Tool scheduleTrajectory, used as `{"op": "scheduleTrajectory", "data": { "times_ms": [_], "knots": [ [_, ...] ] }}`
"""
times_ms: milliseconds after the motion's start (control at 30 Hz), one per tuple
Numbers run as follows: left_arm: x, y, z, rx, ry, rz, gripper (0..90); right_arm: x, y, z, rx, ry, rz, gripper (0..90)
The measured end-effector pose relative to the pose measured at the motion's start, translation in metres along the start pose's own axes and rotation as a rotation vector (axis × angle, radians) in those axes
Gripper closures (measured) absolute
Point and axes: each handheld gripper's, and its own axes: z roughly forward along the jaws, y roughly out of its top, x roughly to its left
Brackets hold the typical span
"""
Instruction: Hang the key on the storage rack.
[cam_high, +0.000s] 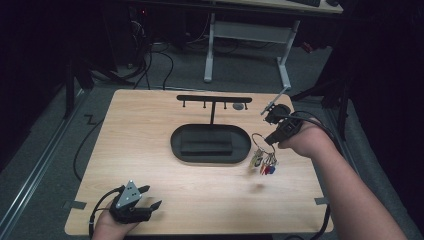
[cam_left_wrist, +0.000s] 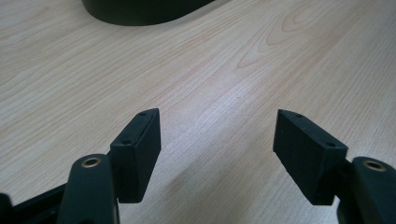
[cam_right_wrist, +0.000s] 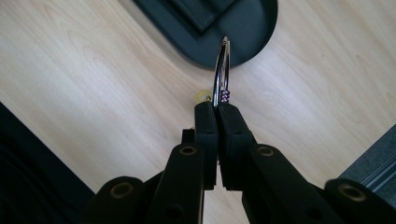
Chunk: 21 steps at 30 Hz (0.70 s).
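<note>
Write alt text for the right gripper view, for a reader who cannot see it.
The right gripper has its two black jaws shut on a silver key ring, held edge-on above a light wooden table. Behind the ring lies the rounded end of a black oval tray.

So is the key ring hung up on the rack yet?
Not yet. Done: the right gripper has its jaws shut on the key ring, which hangs off the table with its keys dangling. The rack's hooks look bare, so hanging it probably remains. The left gripper rests open near the table's front edge.
</note>
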Motion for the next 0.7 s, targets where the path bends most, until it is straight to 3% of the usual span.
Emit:
{"op": "scheduleTrajectory", "data": {
  "times_ms": [233, 700],
  "knots": [
    [-0.002, -0.003, -0.003, 0.024, 0.012, 0.018, 32.8, -0.009, 0.019, -0.004, -0.029, -0.006, -0.004, 88.0],
    [-0.001, -0.009, -0.010, 0.023, 0.032, -0.002, 33.1, -0.026, 0.049, -0.007, -0.058, -0.006, 0.017, 88.0]
  ]
}}
